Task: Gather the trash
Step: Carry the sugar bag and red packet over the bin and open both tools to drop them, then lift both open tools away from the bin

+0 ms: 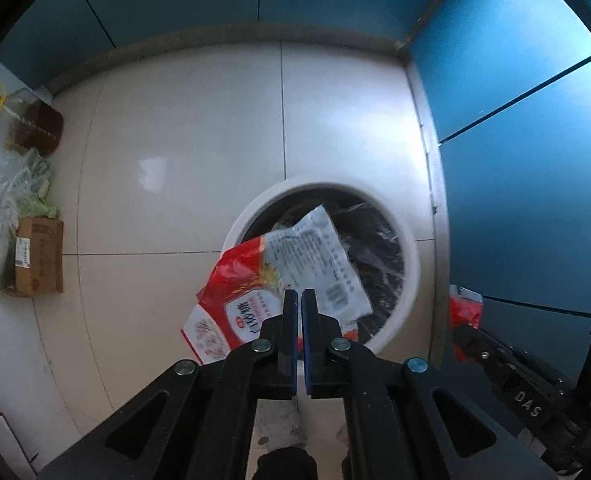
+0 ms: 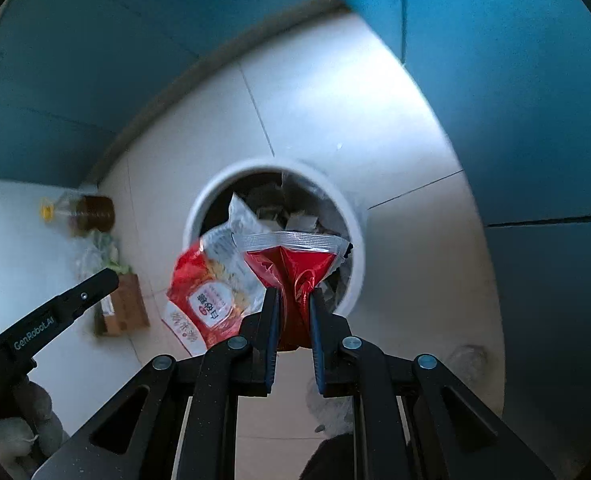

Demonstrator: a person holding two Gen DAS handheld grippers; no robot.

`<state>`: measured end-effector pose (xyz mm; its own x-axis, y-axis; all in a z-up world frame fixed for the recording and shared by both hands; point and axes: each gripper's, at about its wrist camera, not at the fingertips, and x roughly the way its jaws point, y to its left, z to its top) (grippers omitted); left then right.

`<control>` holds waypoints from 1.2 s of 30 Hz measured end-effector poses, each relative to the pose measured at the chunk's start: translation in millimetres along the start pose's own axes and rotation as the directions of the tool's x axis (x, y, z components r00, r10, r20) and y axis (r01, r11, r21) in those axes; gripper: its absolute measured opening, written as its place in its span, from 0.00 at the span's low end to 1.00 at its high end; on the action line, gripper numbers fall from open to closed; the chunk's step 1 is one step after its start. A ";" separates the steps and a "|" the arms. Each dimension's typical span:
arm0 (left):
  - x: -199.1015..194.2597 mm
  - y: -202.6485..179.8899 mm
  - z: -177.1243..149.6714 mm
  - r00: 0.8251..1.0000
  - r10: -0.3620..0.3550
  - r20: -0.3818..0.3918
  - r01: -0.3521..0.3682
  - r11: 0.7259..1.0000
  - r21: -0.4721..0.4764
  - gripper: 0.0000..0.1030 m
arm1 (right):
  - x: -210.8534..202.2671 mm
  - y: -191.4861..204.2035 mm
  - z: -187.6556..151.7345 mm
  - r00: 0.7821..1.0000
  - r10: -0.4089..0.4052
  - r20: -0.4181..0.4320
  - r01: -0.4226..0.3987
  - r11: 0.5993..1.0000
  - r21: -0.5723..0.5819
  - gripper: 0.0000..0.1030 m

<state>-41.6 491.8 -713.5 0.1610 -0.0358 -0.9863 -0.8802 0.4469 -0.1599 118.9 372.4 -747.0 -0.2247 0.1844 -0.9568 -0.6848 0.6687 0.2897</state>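
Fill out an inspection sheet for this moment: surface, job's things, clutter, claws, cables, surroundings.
Surface: pale tiled floor, glossy.
Job's things: white bin with black liner, partly filled; red-and-white food bag above the bin's rim; red foil pouch above the bin.
Clutter: oil bottle, cardboard box, plastic bag of greens by the wall.
Claws: left claw shut on the food bag; right claw shut on the pouch.
Cables: nothing seen.
Surroundings: blue cabinets.

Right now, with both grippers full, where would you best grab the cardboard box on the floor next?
Take the cardboard box by its open top flap, coming from above on the bare-floor side. It lies flat on the tiles with plastic bags crowding its far end, so the thin flap edge likely suits the narrow fingers better than the body.
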 end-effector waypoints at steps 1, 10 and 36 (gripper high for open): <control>5.1 -0.6 0.0 1.000 0.002 -0.009 -0.002 1.000 0.001 0.00 | 11.2 3.5 0.6 1.000 0.002 -0.010 -0.002 1.000 -0.009 0.15; 17.8 23.7 -5.8 0.993 0.116 -0.020 -0.116 0.993 -0.012 0.09 | 80.7 5.9 19.4 0.993 0.004 -0.121 -0.009 0.999 -0.039 0.37; -252.2 -2.7 -98.4 0.968 0.194 0.161 -0.193 0.981 -0.023 0.97 | -265.4 89.4 -72.8 0.923 -0.271 0.273 0.334 0.917 -0.219 1.00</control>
<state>-123.8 411.6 -468.3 0.0572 0.1957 -0.9790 -0.9047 0.4249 0.0321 66.8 330.8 -465.4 0.1675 0.1855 -0.9683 -0.8545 0.5172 -0.0487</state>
